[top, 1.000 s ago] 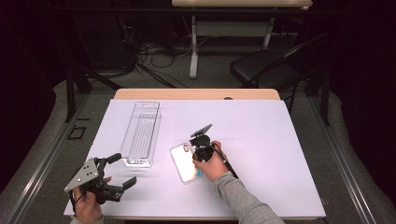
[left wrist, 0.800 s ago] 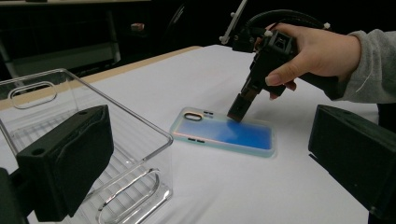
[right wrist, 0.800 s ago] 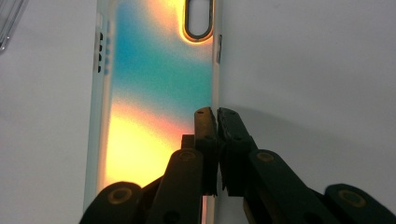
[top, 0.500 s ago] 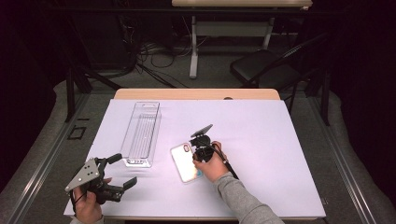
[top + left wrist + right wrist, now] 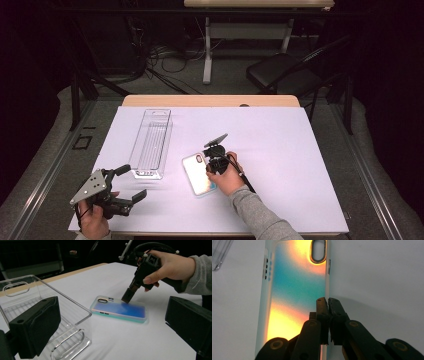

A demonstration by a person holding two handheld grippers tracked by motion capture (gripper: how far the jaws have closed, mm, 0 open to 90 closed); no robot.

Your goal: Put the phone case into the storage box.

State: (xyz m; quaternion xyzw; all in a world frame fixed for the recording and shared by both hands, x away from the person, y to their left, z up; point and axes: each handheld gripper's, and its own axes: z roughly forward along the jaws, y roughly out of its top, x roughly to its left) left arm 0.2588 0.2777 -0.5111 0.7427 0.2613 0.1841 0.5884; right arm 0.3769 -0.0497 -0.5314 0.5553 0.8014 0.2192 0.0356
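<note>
An iridescent phone case (image 5: 196,176) lies face down on the white table cover, its camera cutout toward the far side. My right gripper (image 5: 210,169) points down at the case's right long edge, and in the right gripper view its tips (image 5: 328,301) are shut with the side wall of the case (image 5: 294,290) pinched between them. In the left gripper view the same tips (image 5: 127,297) rest on the case (image 5: 117,310). My left gripper (image 5: 131,183) is held near the front left corner of the table, open and holding nothing.
A clear plastic box (image 5: 151,142) lies lengthwise left of the case, its near rim (image 5: 75,307) close to my left jaws. White cover (image 5: 300,165) spreads to the right. A folding chair (image 5: 280,72) and a stand's legs are beyond the table.
</note>
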